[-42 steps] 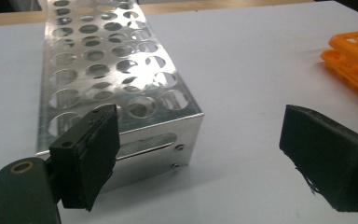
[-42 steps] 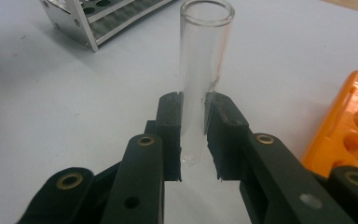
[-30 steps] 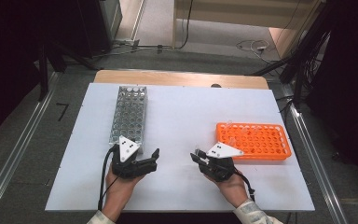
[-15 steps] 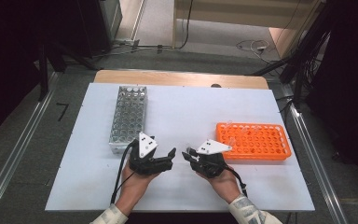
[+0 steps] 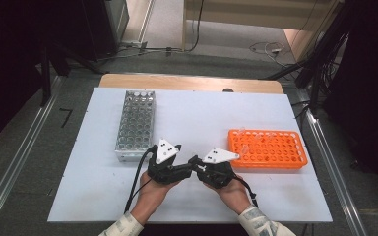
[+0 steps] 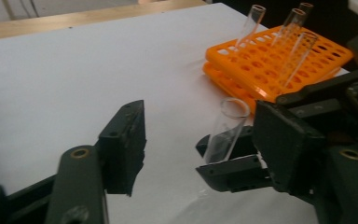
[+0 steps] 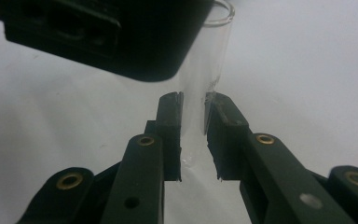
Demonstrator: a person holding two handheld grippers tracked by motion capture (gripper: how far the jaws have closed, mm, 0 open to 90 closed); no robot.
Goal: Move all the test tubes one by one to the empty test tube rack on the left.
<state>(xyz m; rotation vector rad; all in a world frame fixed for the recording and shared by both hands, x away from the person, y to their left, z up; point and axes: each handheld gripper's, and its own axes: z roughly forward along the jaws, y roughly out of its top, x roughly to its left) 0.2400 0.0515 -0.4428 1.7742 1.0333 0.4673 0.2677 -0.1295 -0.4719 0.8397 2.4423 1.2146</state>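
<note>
Lab bench setup: white table, metal tube rack off to my jaws' left, orange rack with glass tubes to their right, cables and rails around.

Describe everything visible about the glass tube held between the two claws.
The clear glass test tube is thin-walled, empty as far as it shows, with a flared open rim on top. It stands nearly upright, leaning slightly, above the white table. The right claw clamps its lower part; the left claw, jaws just closing, brackets it without pressing yet.

The glass tube's lower end is hidden between the right claw's pads.
</note>
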